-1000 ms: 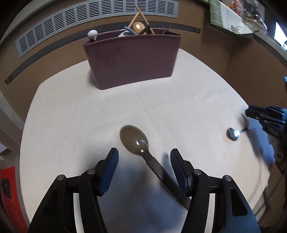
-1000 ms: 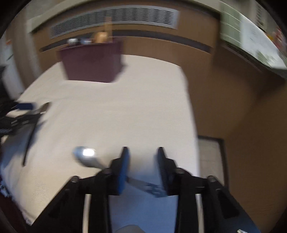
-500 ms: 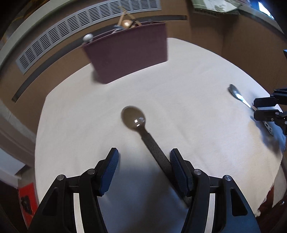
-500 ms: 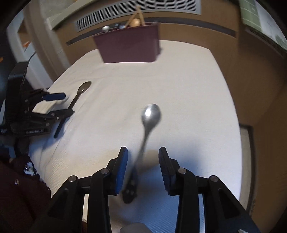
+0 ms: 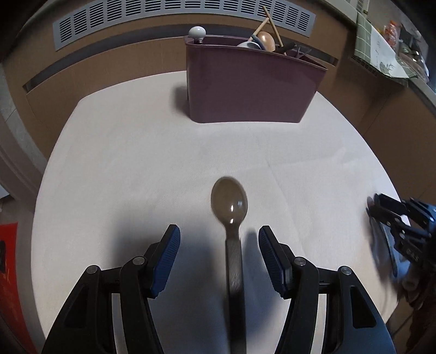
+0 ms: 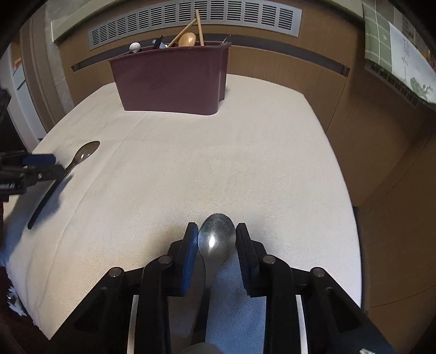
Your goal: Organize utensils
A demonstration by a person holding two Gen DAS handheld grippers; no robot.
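**Two grippers over two spoons on a cloth-covered table**

Nearest in the right wrist view, the right gripper (image 6: 217,236) points down at a metal spoon (image 6: 216,239) lying on the white tablecloth (image 6: 245,163). The spoon's bowl sits between the blue pads, filling most of the gap; the jaws have just been closing around it, though a sliver of space shows on each side, so they are not pinching it. The handle runs back under the gripper, out of sight.

In the left wrist view, the left gripper (image 5: 219,242) is spread wide over a brown spoon (image 5: 230,207). Its handle passes between the fingers, nearer the right one, touching neither (the picture is slightly blurred here). The bowl lies just beyond the fingertips, facing up.

Farther back, near the table's far edge, stands a dark red utensil holder (image 5: 250,87). A wooden spoon (image 5: 266,40), chopsticks (image 5: 268,23) and a white knob (image 5: 197,33) poke above its rim.
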